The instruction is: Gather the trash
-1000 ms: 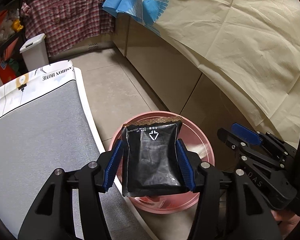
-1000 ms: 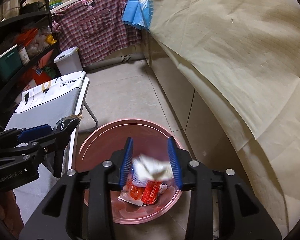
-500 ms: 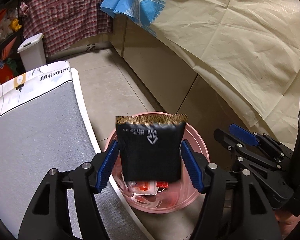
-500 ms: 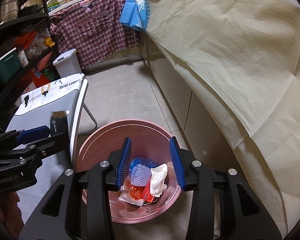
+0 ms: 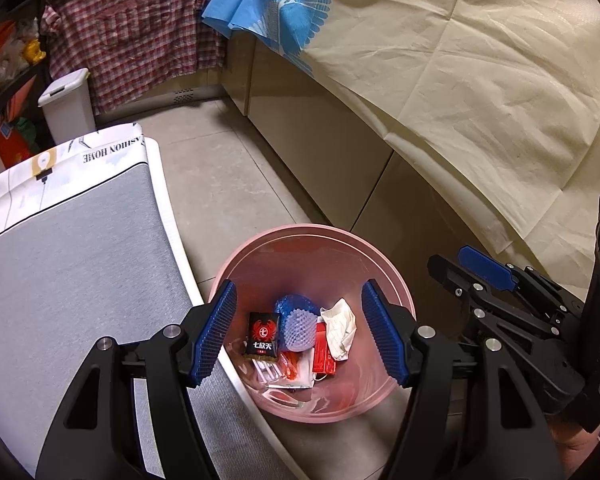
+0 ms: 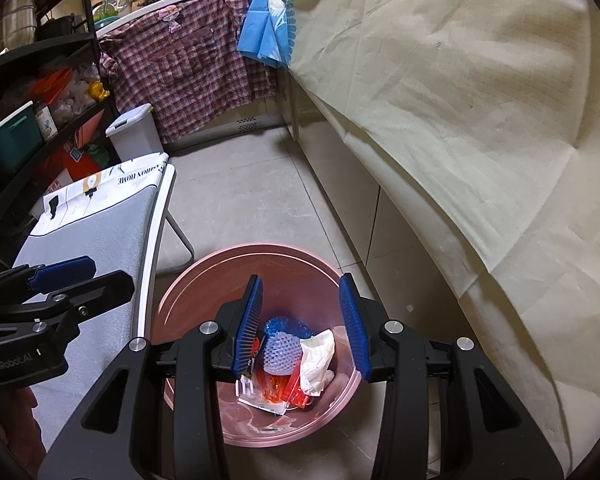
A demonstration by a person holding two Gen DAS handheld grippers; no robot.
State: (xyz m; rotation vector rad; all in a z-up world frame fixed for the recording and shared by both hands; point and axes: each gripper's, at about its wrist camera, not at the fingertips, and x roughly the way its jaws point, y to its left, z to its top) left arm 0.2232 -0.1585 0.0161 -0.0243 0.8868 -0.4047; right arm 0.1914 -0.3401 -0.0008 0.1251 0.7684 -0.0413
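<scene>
A pink bin (image 5: 312, 233) stands on the tiled floor below both grippers. Inside it lie a black snack packet (image 5: 263, 336) with a red emblem, a blue mesh pouch (image 5: 296, 322), a crumpled white paper (image 5: 342, 328) and red wrappers. My left gripper (image 5: 299, 292) hangs open over the bin with nothing between its blue pads. My right gripper (image 6: 301, 280) is also open and empty above the bin (image 6: 252, 250), over the pouch (image 6: 280, 346) and paper (image 6: 318, 354). Each gripper shows at the edge of the other's view.
A grey padded board (image 5: 72, 260) with a white printed end sits left of the bin, its rim touching the bin's edge. A cabinet draped in beige cloth (image 5: 460, 80) runs along the right. A small white lidded bin (image 5: 66, 104) and a hanging plaid shirt (image 5: 132, 28) are further back.
The black packet left my left gripper and dropped into the bin as the jaws widened. The white paper seen between my right fingers also fell in.
</scene>
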